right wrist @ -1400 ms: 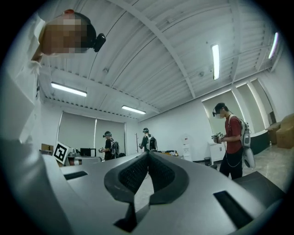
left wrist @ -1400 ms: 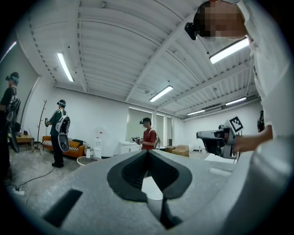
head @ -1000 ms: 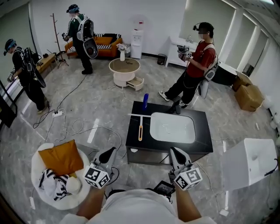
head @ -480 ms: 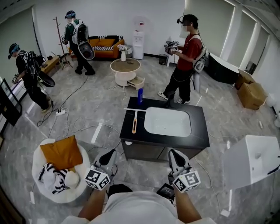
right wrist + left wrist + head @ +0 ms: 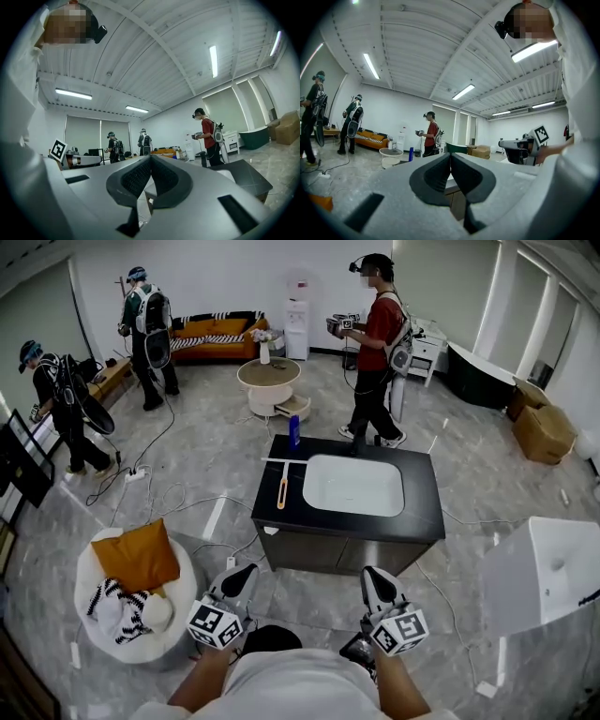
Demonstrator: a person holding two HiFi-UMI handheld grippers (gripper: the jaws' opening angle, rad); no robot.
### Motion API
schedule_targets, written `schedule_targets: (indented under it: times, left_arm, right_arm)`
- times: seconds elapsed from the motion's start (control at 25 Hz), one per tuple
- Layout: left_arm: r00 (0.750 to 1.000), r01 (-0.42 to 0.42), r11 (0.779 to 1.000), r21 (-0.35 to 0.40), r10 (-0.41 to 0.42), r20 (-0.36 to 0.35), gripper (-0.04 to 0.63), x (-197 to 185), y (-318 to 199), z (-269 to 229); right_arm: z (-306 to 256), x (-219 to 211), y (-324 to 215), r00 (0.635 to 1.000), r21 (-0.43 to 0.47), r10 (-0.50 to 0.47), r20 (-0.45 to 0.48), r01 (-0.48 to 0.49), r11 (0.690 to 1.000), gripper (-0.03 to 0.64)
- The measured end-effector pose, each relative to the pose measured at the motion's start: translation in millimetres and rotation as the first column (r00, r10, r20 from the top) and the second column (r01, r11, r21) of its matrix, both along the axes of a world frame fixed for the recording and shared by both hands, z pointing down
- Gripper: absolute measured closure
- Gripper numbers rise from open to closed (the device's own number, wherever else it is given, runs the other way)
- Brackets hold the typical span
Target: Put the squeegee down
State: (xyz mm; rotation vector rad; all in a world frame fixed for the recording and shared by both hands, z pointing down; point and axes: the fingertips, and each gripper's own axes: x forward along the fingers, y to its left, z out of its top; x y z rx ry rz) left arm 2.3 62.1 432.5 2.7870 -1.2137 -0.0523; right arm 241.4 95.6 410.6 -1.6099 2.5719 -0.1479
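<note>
Well, squeegee lies flat on the table, far ahead of both jaws and slightly left of the gap btwn them. Its handle points back toward the jaws; blade bar is at the far end, near a bottle. White basin is just right of it.

Left gripper: jaws closed tip to tip, nothing btwn them. Right gripper: same, pads meet, empty. Both sit low by the body, pointing fwd, well apart from the table.

So the put-down looks done, IMO: tool rests by itself, no jaws on it. To finish well, hold both grippers clear and don't swing over the table. Don't nudge the handle either; it's not far from the table's left edge and could prob. slide off. If a re-place is wanted, come in from the handle end, open wide first, then set it flat w/ the blade off the basin rim.
</note>
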Motion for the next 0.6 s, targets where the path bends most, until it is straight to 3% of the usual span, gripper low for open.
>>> schedule_targets:
  times: [0.6]
  left_arm:
    - [0.997, -0.072, 0.997, -0.035, 0.073, 0.007, 0.58, 22.0, 12.3, 7.3]
  right_arm:
    - [15.0, 12.5, 21.1, 0.999, -0.039, 0.031, 0.014, -0.031, 0.999, 0.602]
